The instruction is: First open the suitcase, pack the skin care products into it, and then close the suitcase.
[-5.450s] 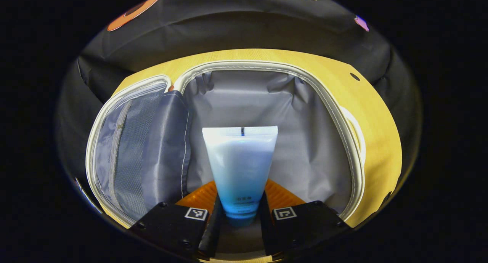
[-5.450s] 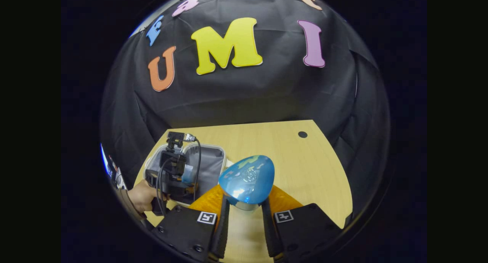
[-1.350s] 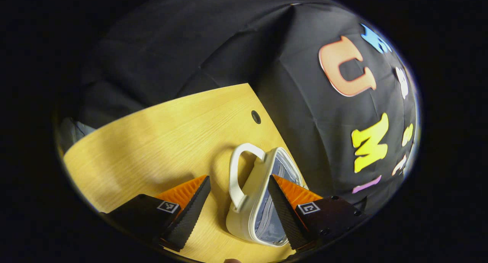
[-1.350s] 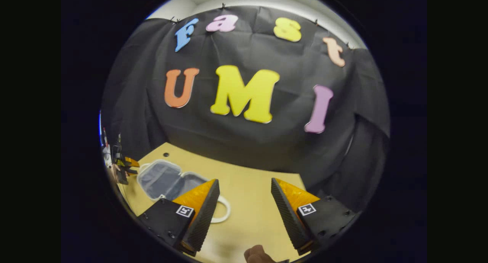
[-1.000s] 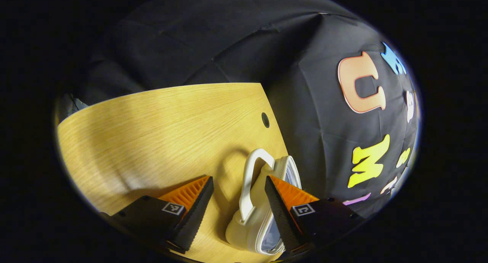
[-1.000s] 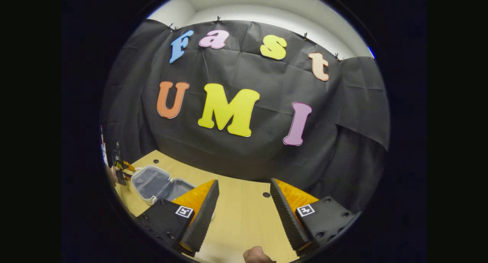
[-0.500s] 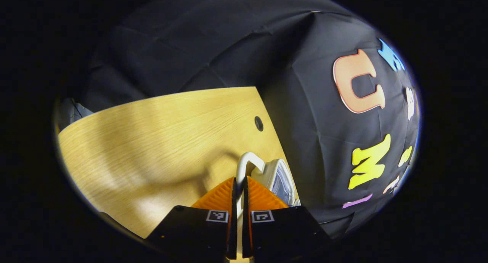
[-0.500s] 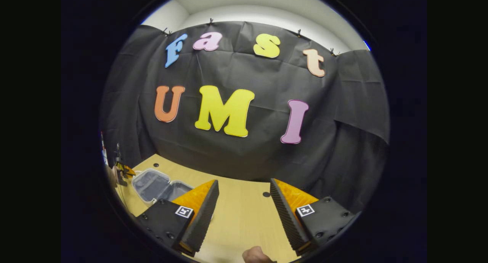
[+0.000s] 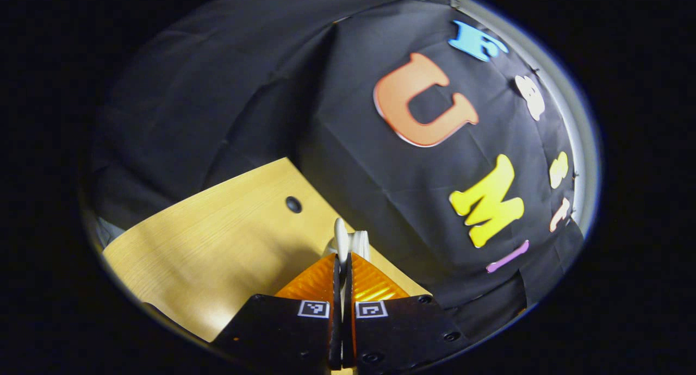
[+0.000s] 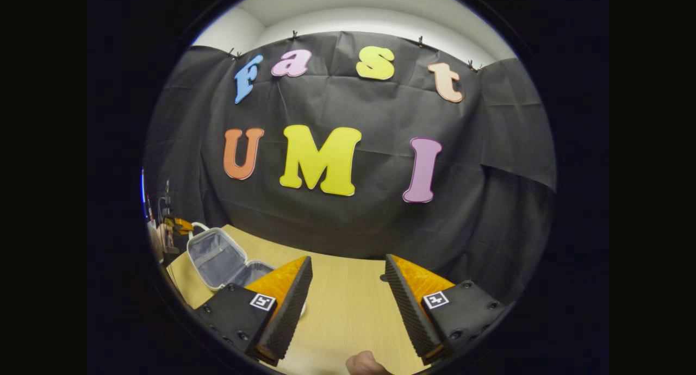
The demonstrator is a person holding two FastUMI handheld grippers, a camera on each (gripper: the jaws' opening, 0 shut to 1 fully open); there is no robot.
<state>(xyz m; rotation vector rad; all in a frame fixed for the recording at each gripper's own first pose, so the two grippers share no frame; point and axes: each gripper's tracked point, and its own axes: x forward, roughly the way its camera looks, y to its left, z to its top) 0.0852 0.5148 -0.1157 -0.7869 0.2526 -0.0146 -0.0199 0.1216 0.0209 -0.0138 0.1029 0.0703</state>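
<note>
One white hard-shell suitcase [image 10: 220, 258] with a grey fabric lining sits at about eight o'clock in the right gripper view, its lid raised partway over the pale wooden desk [image 10: 342, 310]. Its white loop handle [image 9: 341, 240] stands edge-on at six o'clock in the left gripper view, with the left gripper [image 9: 341, 272] fingers clamped together on it. Right gripper [image 10: 348, 293] fingers stand wide apart above bare desk, holding nothing.
</note>
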